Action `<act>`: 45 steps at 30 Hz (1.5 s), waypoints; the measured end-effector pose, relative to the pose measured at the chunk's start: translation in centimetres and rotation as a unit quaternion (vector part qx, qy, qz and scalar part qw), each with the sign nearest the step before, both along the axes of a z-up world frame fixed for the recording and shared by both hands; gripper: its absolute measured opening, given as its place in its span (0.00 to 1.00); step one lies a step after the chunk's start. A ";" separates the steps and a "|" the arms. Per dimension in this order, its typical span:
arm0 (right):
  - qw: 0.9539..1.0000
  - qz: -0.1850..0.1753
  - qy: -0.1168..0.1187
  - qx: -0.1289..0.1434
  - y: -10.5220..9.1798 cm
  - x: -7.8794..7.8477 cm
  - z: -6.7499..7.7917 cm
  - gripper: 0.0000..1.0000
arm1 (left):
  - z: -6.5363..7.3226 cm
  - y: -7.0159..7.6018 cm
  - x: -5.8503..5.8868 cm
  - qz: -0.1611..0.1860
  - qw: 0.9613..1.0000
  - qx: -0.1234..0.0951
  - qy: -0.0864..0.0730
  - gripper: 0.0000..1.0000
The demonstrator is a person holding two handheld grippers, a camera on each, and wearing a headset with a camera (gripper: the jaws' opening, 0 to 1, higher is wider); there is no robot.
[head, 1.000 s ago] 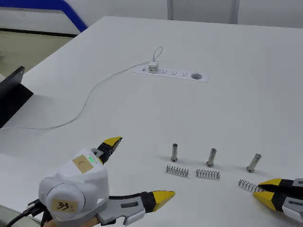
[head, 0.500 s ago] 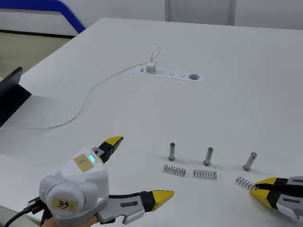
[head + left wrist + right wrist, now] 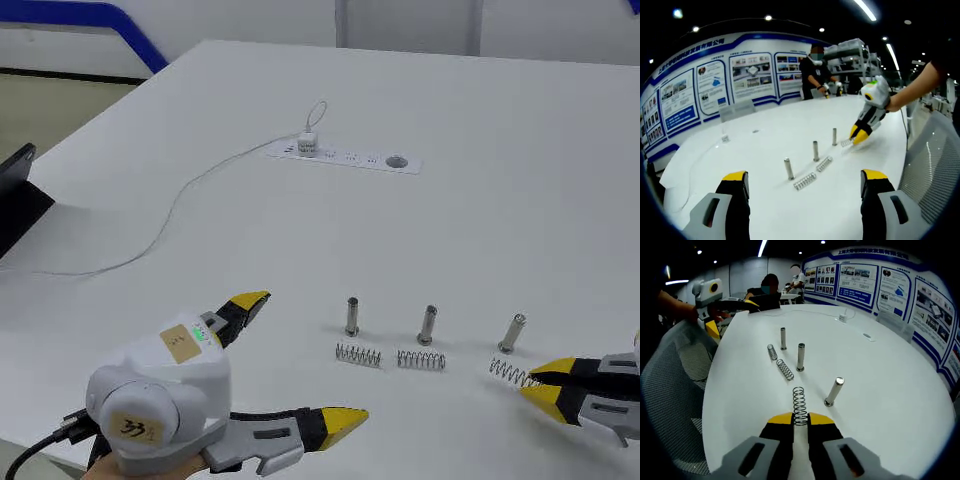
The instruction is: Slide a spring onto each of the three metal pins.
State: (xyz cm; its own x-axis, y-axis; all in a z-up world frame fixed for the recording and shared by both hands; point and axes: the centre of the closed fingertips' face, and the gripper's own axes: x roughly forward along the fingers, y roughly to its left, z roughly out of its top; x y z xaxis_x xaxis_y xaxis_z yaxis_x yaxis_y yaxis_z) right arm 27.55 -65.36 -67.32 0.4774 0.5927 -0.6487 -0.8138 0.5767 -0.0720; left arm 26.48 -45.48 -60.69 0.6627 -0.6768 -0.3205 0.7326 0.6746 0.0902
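White table (image 3: 500, 200), wide and bare across most of its top. Up toward 12 o'clock lies a white power strip (image 3: 345, 157), a small white plug (image 3: 308, 147) seated at its 9 o'clock end, and a thin white cable (image 3: 170, 215) loops off it and trails across the top toward 8 o'clock. Down at the near side, three pins stand in a row: left pin (image 3: 352, 315), middle pin (image 3: 428, 325), right pin (image 3: 512, 333), that last one tilted. At 6 o'clock of each lies a spring: left spring (image 3: 358, 354), middle spring (image 3: 421, 359), right spring (image 3: 507, 372), this one lying askew.
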 end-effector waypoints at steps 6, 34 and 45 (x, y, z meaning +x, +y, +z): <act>1.000 0.013 -0.001 0.001 0.5 -0.4 0.6 0.10 | 0.1 -0.4 -0.5 -0.012 1.000 0.001 0.002 0.92; 0.996 0.076 -0.035 0.011 4.9 -1.3 6.2 0.10 | 4.0 -7.0 0.9 -0.140 0.989 -0.045 0.000 0.73; 0.991 0.125 -0.042 0.010 6.5 -2.5 7.9 0.10 | 2.7 -9.6 -0.8 -0.215 0.976 -0.013 0.022 0.51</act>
